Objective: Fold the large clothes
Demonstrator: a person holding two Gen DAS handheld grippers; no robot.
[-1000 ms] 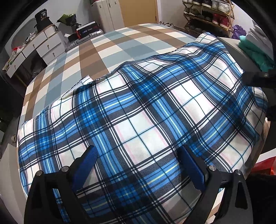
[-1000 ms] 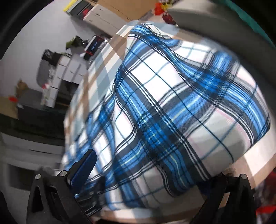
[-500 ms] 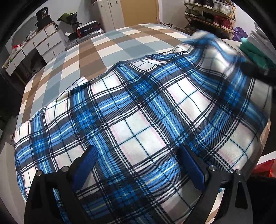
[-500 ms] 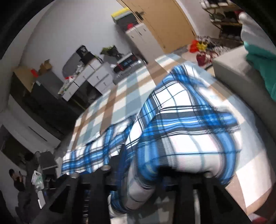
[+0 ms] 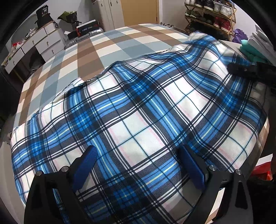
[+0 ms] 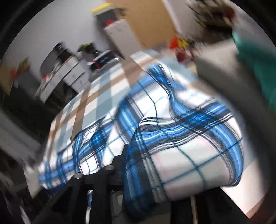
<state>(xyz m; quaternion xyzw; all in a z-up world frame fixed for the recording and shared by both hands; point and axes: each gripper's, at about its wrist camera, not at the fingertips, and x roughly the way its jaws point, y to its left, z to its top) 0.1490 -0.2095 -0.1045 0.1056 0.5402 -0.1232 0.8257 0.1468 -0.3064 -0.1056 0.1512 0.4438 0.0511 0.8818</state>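
Observation:
A large blue, white and black plaid cloth (image 5: pixel 138 112) lies spread over the near part of a bed. My left gripper (image 5: pixel 138 165) hovers over its near edge, open, with its blue pads apart and nothing pinched. My right gripper (image 6: pixel 146 172) has its jaws closing on a bunched fold of the plaid cloth (image 6: pixel 181 137), which rises off the bed and drapes over the fingers. Its right finger is hidden under the fabric. In the left wrist view the right gripper (image 5: pixel 241 70) shows as a dark bar at the cloth's far right edge.
The bed's brown, grey and cream checked cover (image 5: pixel 103 44) stretches beyond the cloth. Folded teal and white clothes (image 5: pixel 251 53) are stacked at the right. A white dresser (image 5: pixel 34 46), a suitcase (image 5: pixel 86 31) and a shoe rack (image 5: pixel 212 15) stand by the walls.
The right gripper's jaws came together on the cloth's right edge, rolled and lifted it, bunching the fabric. The cloth's far right corner shifted. The left gripper stayed put.

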